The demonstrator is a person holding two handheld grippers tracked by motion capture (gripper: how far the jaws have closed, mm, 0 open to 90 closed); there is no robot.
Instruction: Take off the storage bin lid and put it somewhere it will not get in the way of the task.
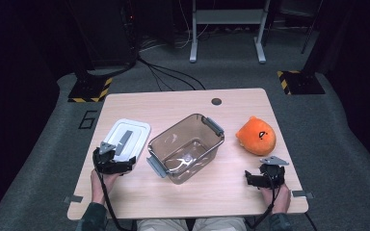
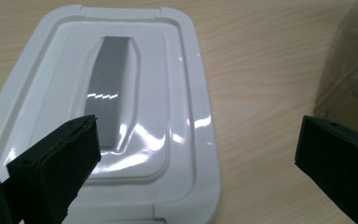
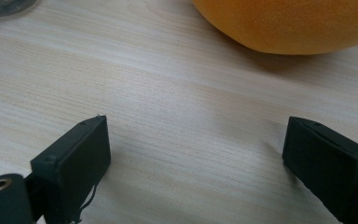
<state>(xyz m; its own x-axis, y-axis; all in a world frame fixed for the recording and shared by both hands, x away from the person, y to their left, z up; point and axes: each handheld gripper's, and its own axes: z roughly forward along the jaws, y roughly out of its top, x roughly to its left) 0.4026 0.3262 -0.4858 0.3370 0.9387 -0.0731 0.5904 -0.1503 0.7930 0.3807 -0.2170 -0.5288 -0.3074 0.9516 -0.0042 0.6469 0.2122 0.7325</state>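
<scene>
the left gripper (image 1: 112, 161), jaws spread, is hovering over the near end of the white lid (image 1: 127, 137). left of the clear bin (image 1: 187, 147). the right gripper (image 1: 265, 177), jaws spread, is sitting near the orange plush toy (image 1: 256, 136).

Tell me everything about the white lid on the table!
The white lid is a shiny plastic rectangle with rounded corners, stepped ridges round its rim and a flat grey handle strip sunk in its middle. It lies flat on the wooden table, beside the clear brownish tub, not on it. The left gripper is over its near end, jaws open, one above the lid.
</scene>
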